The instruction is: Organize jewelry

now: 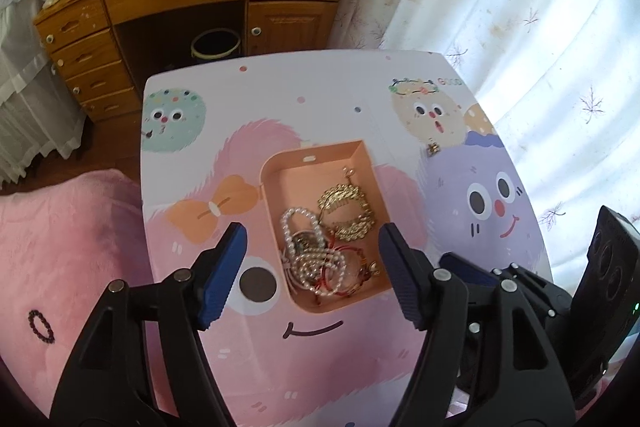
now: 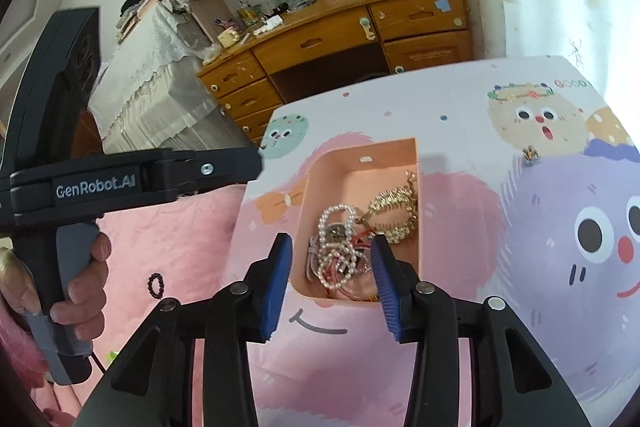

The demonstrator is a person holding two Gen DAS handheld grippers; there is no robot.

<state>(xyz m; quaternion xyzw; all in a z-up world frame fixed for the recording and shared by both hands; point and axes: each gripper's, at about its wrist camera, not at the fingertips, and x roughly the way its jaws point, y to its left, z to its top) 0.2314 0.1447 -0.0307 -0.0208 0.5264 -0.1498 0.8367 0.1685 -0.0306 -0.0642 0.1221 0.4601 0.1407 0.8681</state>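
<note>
The left hand-held gripper point(image 1: 312, 267) hangs over the near end of a peach tray point(image 1: 362, 151) with its blue pads spread wide and nothing between them. The tray's near corner and the jewelry in it show in the gap between the pads. The right hand-held gripper point(image 2: 330, 283) is also open and empty. It points down at the same end of the tray point(image 2: 416, 155), with the pearl loops just ahead of its fingertips. In the right wrist view the left tool shows from the side, gripped by a hand point(image 2: 86, 279) on its grey handle.

The tray sits on the cartoon-printed bench point(image 1: 320, 95), near its middle. It is a rounded rectangle whose long axis runs away from both tools, slanting slightly to the right at the far end. Inside, a pearl bracelet point(image 1: 298, 227) lies in loops at the near left, tangled with red cord point(image 1: 340, 281) and a grey tie. A gold chain necklace point(image 1: 348, 213) is heaped toward the far right, its clasp pointing to the far wall.

A small gold piece point(image 1: 433, 148), possibly an earring though too small to make out, lies alone on the bench, well to the right of the tray. A dark bead ring point(image 1: 40, 325) rests on the pink blanket point(image 1: 72, 227) to the left, off the bench.
</note>
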